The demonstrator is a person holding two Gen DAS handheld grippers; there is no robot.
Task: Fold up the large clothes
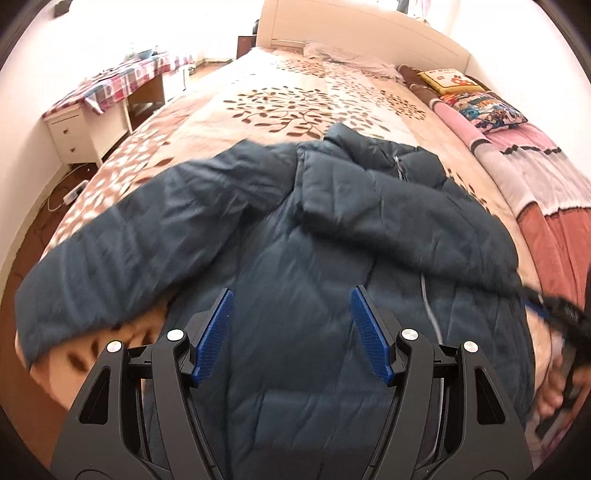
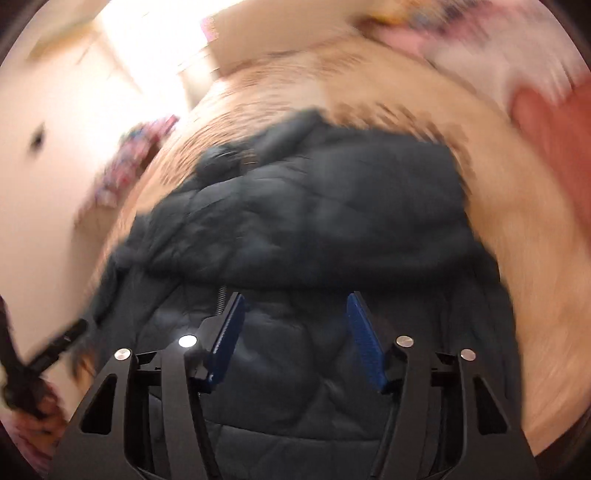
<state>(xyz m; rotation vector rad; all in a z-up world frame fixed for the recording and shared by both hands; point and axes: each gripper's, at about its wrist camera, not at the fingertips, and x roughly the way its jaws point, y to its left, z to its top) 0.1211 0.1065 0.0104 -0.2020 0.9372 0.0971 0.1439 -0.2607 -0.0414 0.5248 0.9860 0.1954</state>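
Observation:
A large dark blue padded jacket [image 1: 295, 236] lies spread on the bed, collar toward the headboard. Its left sleeve [image 1: 122, 236] stretches out to the left; the right sleeve is folded across the chest. My left gripper [image 1: 291, 295] is open and empty, hovering above the jacket's lower body. My right gripper [image 2: 295, 299] is open and empty above the same jacket [image 2: 314, 206]; this view is blurred by motion. The right gripper also shows at the right edge of the left wrist view [image 1: 554, 306], held in a hand.
The bed [image 1: 288, 96] has a beige leaf-patterned cover. Folded pink quilts [image 1: 517, 162] and cushions [image 1: 484, 107] lie along its right side. A white headboard [image 1: 351, 33] is at the back. A white desk with a checked cloth [image 1: 107, 88] stands to the left.

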